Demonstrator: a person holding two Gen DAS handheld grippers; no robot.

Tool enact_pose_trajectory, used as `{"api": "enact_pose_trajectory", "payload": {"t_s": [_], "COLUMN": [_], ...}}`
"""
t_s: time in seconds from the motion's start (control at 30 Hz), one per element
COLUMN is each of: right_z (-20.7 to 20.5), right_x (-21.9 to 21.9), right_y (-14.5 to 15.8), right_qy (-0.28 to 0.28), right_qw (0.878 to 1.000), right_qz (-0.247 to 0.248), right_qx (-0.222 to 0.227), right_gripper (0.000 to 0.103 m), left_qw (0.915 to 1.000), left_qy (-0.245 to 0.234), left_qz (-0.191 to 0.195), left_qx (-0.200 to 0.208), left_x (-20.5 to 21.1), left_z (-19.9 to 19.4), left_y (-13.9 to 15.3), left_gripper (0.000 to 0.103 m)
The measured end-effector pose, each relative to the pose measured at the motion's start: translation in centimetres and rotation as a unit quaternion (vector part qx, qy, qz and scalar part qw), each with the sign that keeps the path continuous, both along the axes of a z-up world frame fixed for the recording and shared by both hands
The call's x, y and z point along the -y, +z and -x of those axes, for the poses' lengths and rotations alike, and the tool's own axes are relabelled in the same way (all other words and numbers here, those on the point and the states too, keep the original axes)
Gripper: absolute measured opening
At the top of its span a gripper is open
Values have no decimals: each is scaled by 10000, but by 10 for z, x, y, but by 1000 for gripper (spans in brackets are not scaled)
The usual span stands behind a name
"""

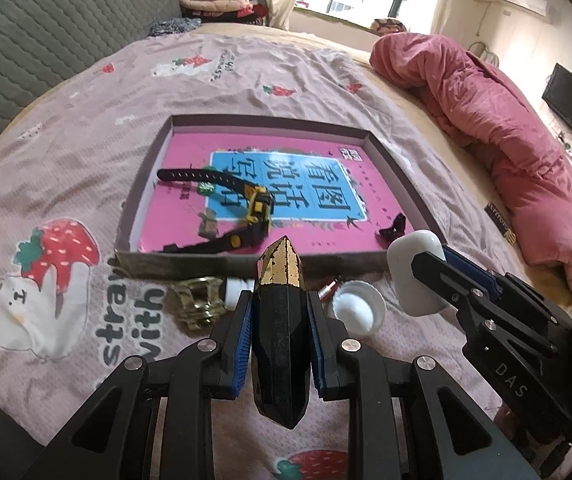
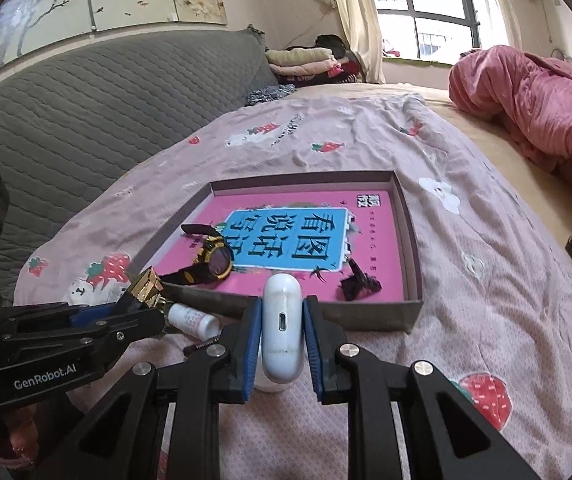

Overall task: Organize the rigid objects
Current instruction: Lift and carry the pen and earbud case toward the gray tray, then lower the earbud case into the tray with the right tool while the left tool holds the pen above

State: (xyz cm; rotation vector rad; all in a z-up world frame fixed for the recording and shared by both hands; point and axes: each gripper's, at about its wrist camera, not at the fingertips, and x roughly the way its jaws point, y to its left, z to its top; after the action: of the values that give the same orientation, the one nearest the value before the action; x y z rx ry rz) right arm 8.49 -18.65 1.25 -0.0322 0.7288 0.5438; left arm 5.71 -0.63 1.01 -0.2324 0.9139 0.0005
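The bed [image 1: 214, 76] is covered by a soft, wrinkled strawberry-print sheet, so treat every resting surface outside the box as unstable. The box [image 2: 413, 240] lies open on the sheet directly ahead of both grippers; a pink book [image 1: 190, 164] lines its floor and gives you a flat landing area.

Already in the box: a watch [image 2: 214, 260] at the near left and a small dark hair clip [image 2: 355, 282] at the near right. Keep your placements off both.

The right gripper [image 2: 282, 320] is clamped on a white earbud case [image 2: 284, 320], held on edge just short of the box's near wall. Lift it over the wall before moving forward, and set it on bare pink between the watch and the clip.

The left gripper [image 1: 280, 320] is clamped on a black and gold perfume bottle [image 1: 282, 320], gold end pointing toward the box. The grip sits mid-body, so the bottle should stay level. Lower it flat; do not drop it.

The grippers are close together. Move one at a time to avoid contact.

Outside the box, near its front wall, lie a gold clip [image 1: 196, 300], a small white bottle [image 2: 194, 320], a white cap [image 1: 355, 308] and a screw [image 2: 202, 346]. Collect these afterwards.
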Motion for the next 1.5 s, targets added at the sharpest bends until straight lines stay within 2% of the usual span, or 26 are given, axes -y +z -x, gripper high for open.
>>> {"api": "enact_pose_trajectory", "payload": {"t_s": [0.57,1.5], "right_z": [-20,-50], "right_x": [-1,-6], "right_y": [13,24], "right_qy": [-15,-109], "right_qw": [9994,9983], "right_qz": [-324,-486], "right_qx": [129,301], "right_gripper": [22,22], "left_qw": [9997,9982], "left_qy": [74,319], "left_qz": [-58,-113], "left_qx": [214,486], "left_x": [-12,-33], "left_z": [-12,-43], "left_y": [7,21], "left_gripper": [25,25]}}
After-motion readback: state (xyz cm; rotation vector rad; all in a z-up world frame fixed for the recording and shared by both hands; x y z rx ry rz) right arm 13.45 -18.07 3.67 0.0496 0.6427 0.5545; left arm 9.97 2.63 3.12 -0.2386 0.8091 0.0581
